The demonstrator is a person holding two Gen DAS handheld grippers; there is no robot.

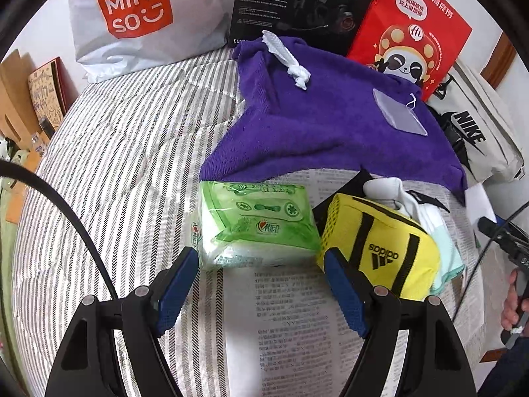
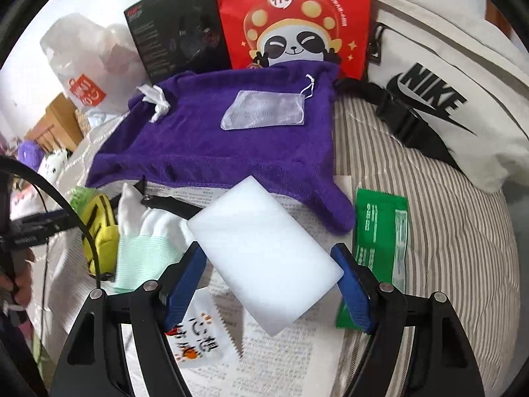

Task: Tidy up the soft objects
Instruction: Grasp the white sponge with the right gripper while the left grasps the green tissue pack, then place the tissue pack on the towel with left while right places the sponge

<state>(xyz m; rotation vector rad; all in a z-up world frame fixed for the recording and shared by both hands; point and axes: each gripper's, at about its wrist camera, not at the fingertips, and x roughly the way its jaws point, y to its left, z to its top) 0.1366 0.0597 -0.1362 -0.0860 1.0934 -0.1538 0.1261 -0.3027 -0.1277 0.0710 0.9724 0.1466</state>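
Observation:
A purple towel (image 1: 317, 122) lies spread on the striped bed, with a knotted white cloth (image 1: 287, 59) and a clear mesh pouch (image 1: 398, 114) on it. In front of my open left gripper (image 1: 264, 264) sit a green tissue pack (image 1: 258, 221) and a yellow adidas pouch (image 1: 380, 248); its fingers do not touch them. My right gripper (image 2: 269, 261) holds a white sponge block (image 2: 264, 251) between its blue pads. The towel (image 2: 211, 139), mesh pouch (image 2: 264, 112), white gloves (image 2: 148, 231) and a green sachet (image 2: 380, 235) show in the right wrist view.
A Miniso bag (image 1: 132, 16), a black box (image 1: 304, 0), a red panda bag (image 1: 413, 26) and a Nike bag (image 1: 476, 132) line the far side. Newspaper (image 1: 291, 314) lies under the items. A small printed packet (image 2: 198, 334) lies below the right gripper.

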